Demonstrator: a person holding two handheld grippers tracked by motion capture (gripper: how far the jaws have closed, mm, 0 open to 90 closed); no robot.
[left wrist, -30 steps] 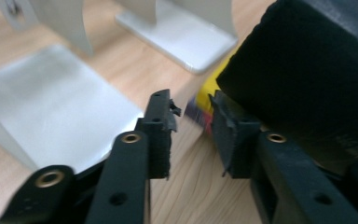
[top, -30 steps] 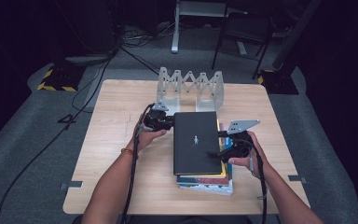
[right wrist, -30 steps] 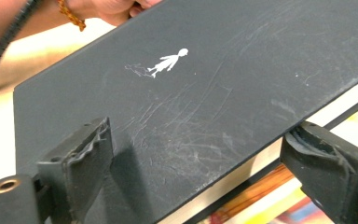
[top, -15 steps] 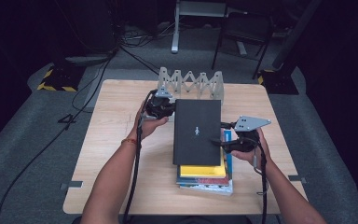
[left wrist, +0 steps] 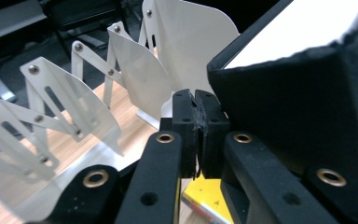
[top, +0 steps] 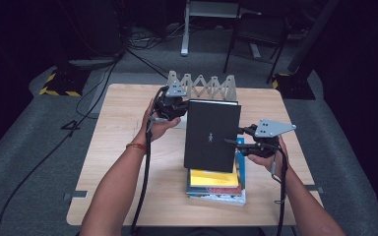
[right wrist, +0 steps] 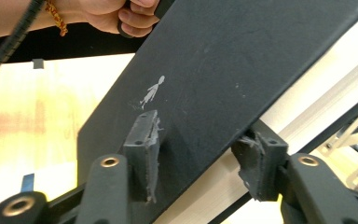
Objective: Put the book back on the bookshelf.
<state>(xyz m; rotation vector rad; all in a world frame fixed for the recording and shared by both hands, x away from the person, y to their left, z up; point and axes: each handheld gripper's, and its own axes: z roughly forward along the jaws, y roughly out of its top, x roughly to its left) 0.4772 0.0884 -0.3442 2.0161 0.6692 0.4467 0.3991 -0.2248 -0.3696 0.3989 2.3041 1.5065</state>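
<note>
A black book (top: 211,135) with a small white figure on its cover hangs tilted above a stack of books (top: 216,191), its far end raised. My left gripper (top: 181,109) is at the book's far left corner. In the left gripper view its jaws (left wrist: 197,100) are pressed together against the edge of the black book (left wrist: 298,107). My right gripper (top: 232,142) straddles the right edge. Its jaws have just been closing, and in the right gripper view (right wrist: 203,144) one pad lies on the cover (right wrist: 214,60) and the other under the book.
A white folding rack (top: 204,86) stands at the back of the wooden table (top: 128,128), close behind the left gripper, and its plates (left wrist: 135,70) fill the left gripper view's left. A yellow book (top: 211,178) tops the stack. Chairs and cables lie beyond on the dark floor.
The black book has come up off the stack and tilted, its far end rising. The left hand moved up and toward the rack. The right jaws narrowed onto the book's right edge.
</note>
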